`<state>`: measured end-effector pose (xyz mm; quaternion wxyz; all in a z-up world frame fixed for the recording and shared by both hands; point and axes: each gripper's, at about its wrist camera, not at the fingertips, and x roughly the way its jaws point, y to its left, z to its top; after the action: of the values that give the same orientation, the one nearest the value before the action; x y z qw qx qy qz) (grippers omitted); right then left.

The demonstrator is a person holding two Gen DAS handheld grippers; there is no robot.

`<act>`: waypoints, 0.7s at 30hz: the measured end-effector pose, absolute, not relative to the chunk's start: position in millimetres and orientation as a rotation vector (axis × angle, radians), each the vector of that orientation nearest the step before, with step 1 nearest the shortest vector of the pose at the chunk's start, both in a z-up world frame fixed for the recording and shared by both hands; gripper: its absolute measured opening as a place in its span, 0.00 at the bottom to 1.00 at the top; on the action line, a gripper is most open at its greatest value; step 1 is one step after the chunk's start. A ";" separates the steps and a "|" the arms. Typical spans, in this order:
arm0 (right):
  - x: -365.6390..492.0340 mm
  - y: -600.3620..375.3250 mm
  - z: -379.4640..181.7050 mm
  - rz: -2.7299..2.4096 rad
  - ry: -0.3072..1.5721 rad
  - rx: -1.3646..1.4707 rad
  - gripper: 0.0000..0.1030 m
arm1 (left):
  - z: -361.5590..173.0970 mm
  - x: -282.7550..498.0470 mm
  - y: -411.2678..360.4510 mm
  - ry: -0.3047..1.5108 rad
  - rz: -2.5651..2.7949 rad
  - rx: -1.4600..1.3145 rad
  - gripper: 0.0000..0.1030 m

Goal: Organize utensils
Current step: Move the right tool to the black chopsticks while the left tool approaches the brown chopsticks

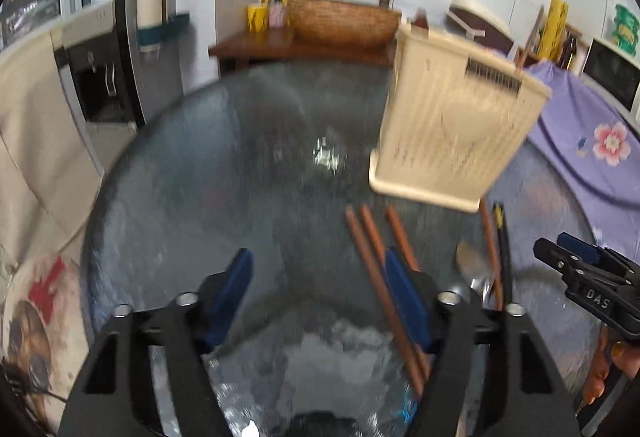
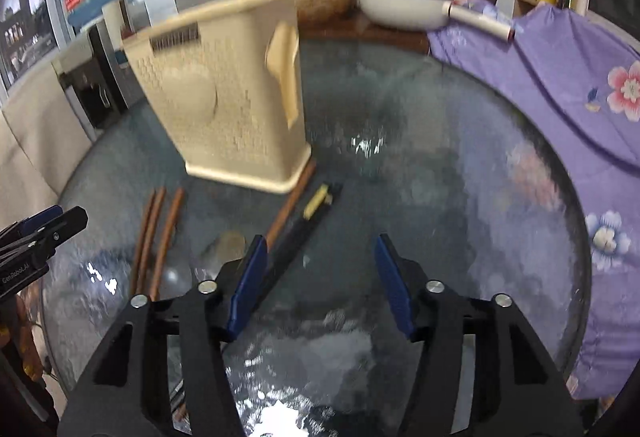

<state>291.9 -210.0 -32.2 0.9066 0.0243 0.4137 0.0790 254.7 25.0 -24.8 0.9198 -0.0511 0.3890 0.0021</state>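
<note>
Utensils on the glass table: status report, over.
Left gripper and right gripper open, empty. Brown chopsticks, spoon loose beside cream holder. Nothing blocking.

1. A round glass table (image 1: 240, 165).
2. A purple floral cloth (image 2: 560, 85) draped beside it.
3. A woven basket (image 1: 344, 21) on a wooden counter (image 1: 256, 45).
4. A white pan (image 2: 400, 9) behind.
</note>
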 end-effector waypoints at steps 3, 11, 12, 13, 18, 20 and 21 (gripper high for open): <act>286.1 -202.2 -48.2 0.173 0.895 0.072 0.48 | -38.5 253.3 21.0 0.839 -0.017 -0.121 0.51; 276.4 -188.8 -59.5 0.161 0.911 0.052 0.41 | -45.8 252.5 2.6 0.850 -0.054 -0.100 0.47; 275.8 -189.3 -59.7 0.162 0.912 0.050 0.41 | -47.6 250.8 -0.6 0.854 -0.057 -0.100 0.47; 275.8 -190.0 -59.2 0.161 0.915 0.047 0.41 | -49.1 250.8 -1.2 0.859 -0.061 -0.104 0.47; 275.7 -208.6 -64.3 0.140 0.941 0.056 0.40 | -53.4 248.0 -3.0 0.868 -0.058 -0.105 0.46; 274.7 -218.0 -62.1 0.117 0.935 0.062 0.40 | -54.4 247.7 -3.4 0.871 -0.057 -0.107 0.46; 275.3 -220.8 -61.0 0.112 0.934 0.061 0.40 | -54.5 248.3 -3.7 0.873 -0.058 -0.109 0.46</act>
<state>275.3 -220.8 -61.0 0.8910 0.0296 0.4498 0.0540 248.3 -3.7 -54.5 0.9044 -0.0527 0.4225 -0.0279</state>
